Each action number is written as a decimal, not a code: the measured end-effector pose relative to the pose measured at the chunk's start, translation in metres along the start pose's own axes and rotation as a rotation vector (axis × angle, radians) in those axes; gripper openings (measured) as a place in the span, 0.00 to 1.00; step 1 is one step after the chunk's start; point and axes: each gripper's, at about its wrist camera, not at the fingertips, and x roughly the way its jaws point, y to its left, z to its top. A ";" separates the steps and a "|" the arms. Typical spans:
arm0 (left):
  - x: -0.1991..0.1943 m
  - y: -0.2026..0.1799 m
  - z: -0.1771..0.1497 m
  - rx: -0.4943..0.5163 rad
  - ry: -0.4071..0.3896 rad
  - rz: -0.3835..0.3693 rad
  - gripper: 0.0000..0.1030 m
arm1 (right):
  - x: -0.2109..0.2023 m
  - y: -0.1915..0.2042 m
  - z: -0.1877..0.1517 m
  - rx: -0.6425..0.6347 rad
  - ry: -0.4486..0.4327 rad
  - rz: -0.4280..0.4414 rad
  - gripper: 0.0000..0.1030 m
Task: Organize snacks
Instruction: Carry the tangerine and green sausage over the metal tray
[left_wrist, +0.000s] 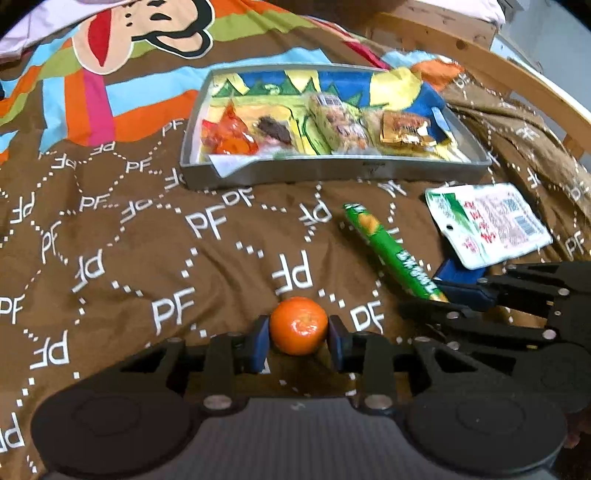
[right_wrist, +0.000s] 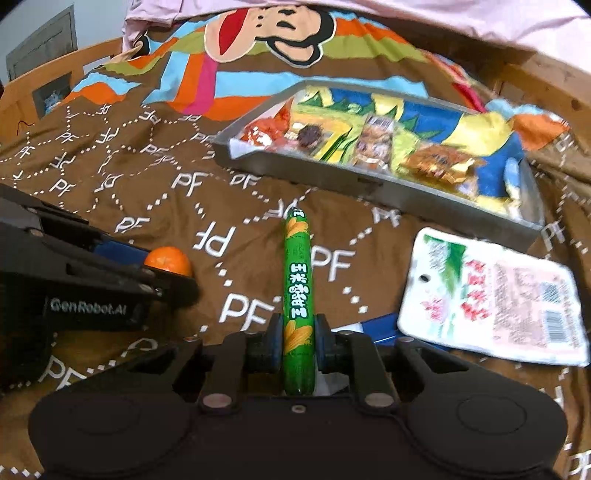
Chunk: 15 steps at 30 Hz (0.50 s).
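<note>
- Your left gripper (left_wrist: 298, 338) has its blue-padded fingers (left_wrist: 259, 343) pressed against both sides of a small round orange mandarin (left_wrist: 298, 325); the fruit sits right between the fingertips, low over the brown "PF"-printed bedspread (left_wrist: 147, 240).
- Your right gripper (right_wrist: 298, 341) is clamped on a long green corn-printed sausage stick (right_wrist: 297, 295). Its pads (right_wrist: 275, 341) grip the stick near the end closest to you, and the rest points straight forward, away from the gripper, its far tip just short of the tray.
- From the left wrist view, your right gripper (left_wrist: 458, 291) shows just to the right of the mandarin, with the green stick (left_wrist: 391, 251) running forward and leftward out of it.
- From the right wrist view, your left gripper (right_wrist: 173, 273) lies to the left and level with the stick's middle, the mandarin (right_wrist: 168, 260) showing at its tips.
- Ahead of both grippers sits a shallow grey rectangular tray (left_wrist: 332, 171), lined with a colourful printed sheet and holding several wrapped snacks: reddish-orange wrappers at its left, a pale packet in the middle, a gold-brown packet at its right.
- Just right of your right gripper, a flat white vacuum-sealed packet with green and red print (right_wrist: 495, 295) lies on the bedspread, between the gripper and the tray's near right corner (right_wrist: 532, 221), apart from the stick.
</note>
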 end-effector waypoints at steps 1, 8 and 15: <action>-0.001 0.001 0.001 -0.006 -0.009 -0.001 0.35 | -0.003 -0.001 0.001 0.001 -0.009 -0.010 0.17; -0.011 0.005 0.012 -0.023 -0.096 0.002 0.35 | -0.019 -0.010 0.009 0.018 -0.082 -0.065 0.17; -0.020 0.013 0.047 -0.032 -0.219 -0.020 0.35 | -0.025 -0.017 0.017 0.019 -0.149 -0.089 0.17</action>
